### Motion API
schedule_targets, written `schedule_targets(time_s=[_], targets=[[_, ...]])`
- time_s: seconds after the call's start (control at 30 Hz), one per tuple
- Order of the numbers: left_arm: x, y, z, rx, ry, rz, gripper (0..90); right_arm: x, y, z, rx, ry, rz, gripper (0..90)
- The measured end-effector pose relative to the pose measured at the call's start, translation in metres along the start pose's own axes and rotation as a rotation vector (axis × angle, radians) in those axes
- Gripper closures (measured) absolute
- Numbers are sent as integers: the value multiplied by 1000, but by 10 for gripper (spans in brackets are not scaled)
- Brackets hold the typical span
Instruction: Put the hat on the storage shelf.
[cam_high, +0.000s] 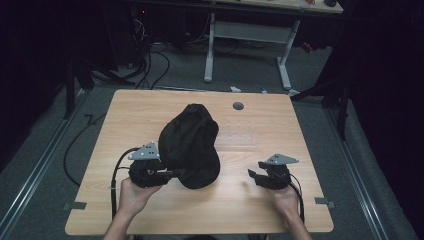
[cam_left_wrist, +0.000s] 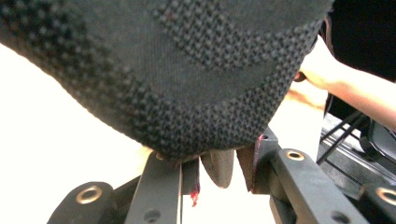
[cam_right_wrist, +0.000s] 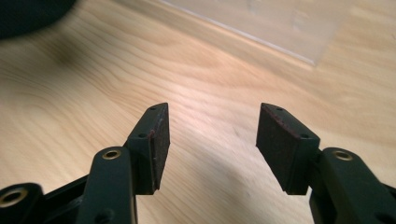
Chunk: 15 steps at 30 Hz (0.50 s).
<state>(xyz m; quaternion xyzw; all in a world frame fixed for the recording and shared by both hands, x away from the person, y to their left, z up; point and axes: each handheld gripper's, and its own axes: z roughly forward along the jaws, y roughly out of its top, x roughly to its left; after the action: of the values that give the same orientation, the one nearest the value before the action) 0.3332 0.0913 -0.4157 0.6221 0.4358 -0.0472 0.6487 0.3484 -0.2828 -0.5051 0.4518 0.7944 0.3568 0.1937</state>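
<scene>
Black knit fabric item (cam_high: 192, 145), looks like a cap or pouch, can't tell which, is held up off the bench (cam_high: 250, 200) near the middle-left, bunched and standing tall rather than lying flat.

Left hand-held gripper (cam_high: 167, 173) has it by the near lower edge. In the left gripper view the fabric (cam_left_wrist: 177, 79) hangs right over the jaws, and a small fold of cloth (cam_left_wrist: 219, 168) sits between the pads. The jaws aren't fully closed, so my read is a pinch on the hem and not a full clamp. Gripping the edge makes sense: it lets the body of the fabric hang free so it can be opened, turned or spread.

Right hand-held gripper (cam_high: 255, 176) is well apart to the right, low over bare wood, jaws spread wide and holding nothing. The right gripper view confirms it: pads (cam_right_wrist: 156, 144) apart, only wood grain between them. A clear plastic sheet (cam_right_wrist: 261, 23) lies flat on the bench farther off, untouched.

Likely staging: left anchors, right is pre-opened to come in and take the opposite edge. Risk: the left pinch is shallow, so knit could slip out if the right pulls hard.
</scene>
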Motion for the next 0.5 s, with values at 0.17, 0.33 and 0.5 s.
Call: schedule_targets(time_s=[0.17,0.33,0.5], targets=[[3,5,-5,-35,14,6,721,-5,-14,4,-18,-95,33,425],[4,10,-8,-52,22,4,722,-6,-24,10,10,-145,38,412],[4,14,-8,-61,37,16,723,-9,-24,11,20,-124,61,384]])
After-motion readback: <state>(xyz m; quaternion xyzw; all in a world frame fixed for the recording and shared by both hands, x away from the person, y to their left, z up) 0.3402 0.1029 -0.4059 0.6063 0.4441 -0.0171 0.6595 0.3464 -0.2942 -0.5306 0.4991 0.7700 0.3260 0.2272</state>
